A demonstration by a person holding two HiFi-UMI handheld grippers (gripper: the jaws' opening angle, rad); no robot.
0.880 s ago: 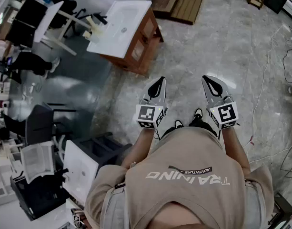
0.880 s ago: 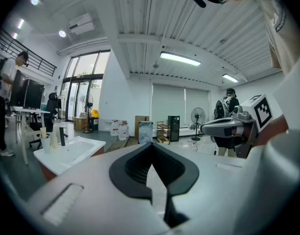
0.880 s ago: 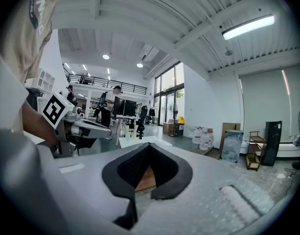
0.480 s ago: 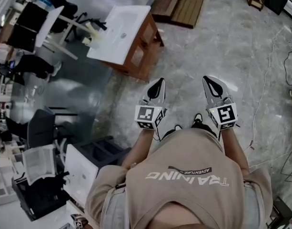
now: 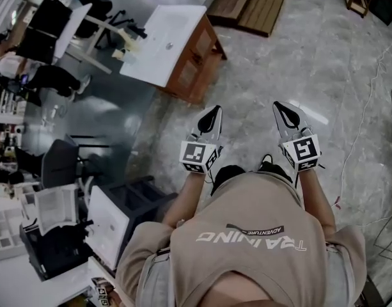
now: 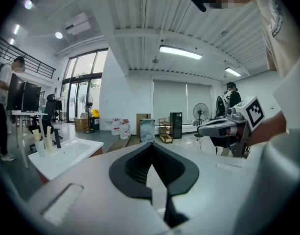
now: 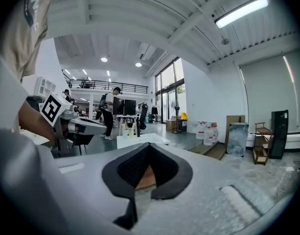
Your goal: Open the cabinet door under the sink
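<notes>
1. Left tool (image 5: 210,117): jaws were closed tip to tip with nothing held; it was level over the marble floor (image 5: 323,62).
2. Right tool (image 5: 284,110): jaws were likewise together and empty; it was beside the left tool, not touching it.
3. Wooden cabinet (image 5: 194,62): stood under the white sink (image 5: 164,34), ahead and left of both tools and well apart from them; its doors appeared closed.
</notes>
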